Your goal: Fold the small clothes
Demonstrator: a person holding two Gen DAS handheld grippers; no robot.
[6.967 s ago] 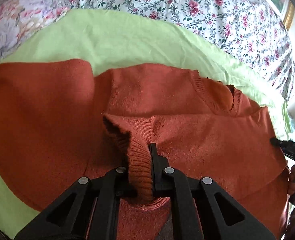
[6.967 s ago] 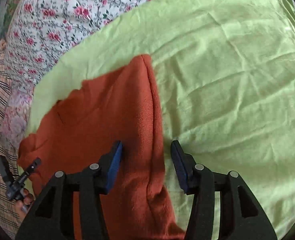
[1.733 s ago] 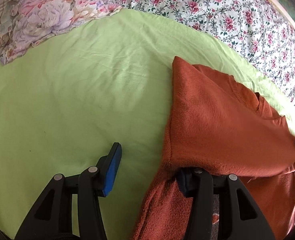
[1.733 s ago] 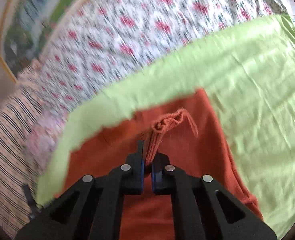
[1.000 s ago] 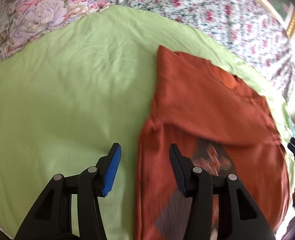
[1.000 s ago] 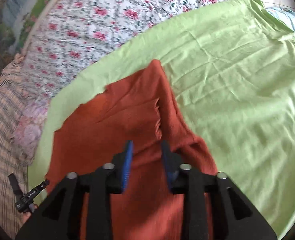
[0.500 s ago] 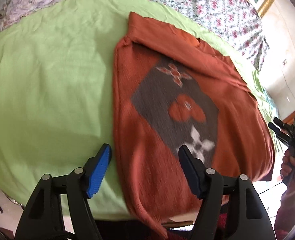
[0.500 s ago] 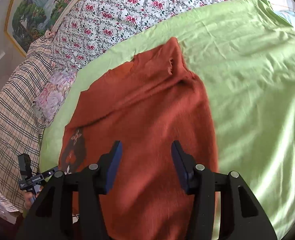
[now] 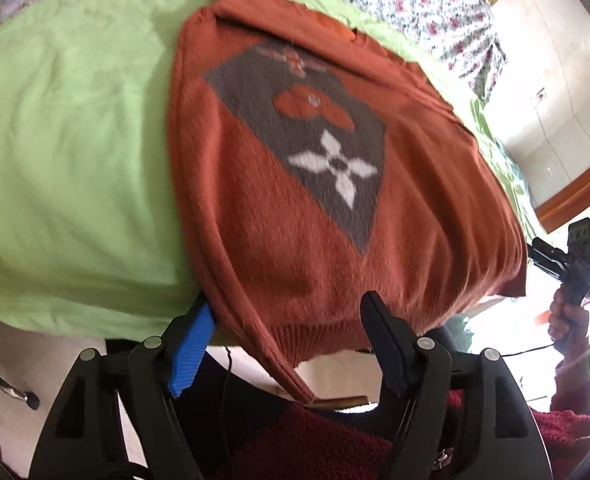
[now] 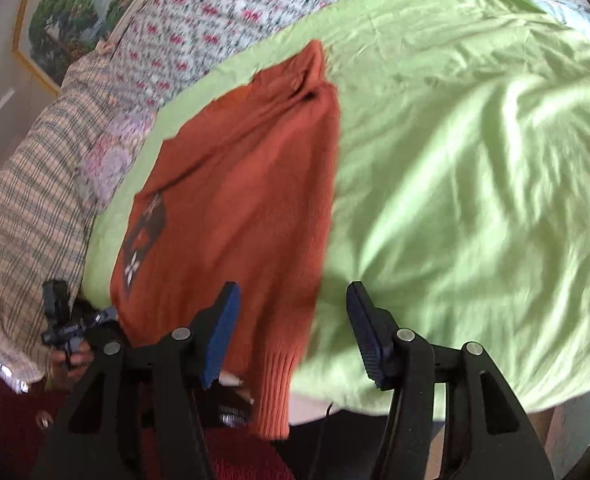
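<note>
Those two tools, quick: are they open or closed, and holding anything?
Left tool: open, holding nothing; sweater hem hangs between its fingers.
Right tool: open, holding nothing.

A wrinkled lime-green cotton sheet [image 10: 455,140] covers the bed, over a white quilt printed with small pink flowers [image 10: 231,12]. A beige plaid pillow [image 10: 19,184] lies beside a pale floral cushion [image 10: 111,152]. A gold-framed landscape painting [image 10: 67,8] hangs on the wall
</note>
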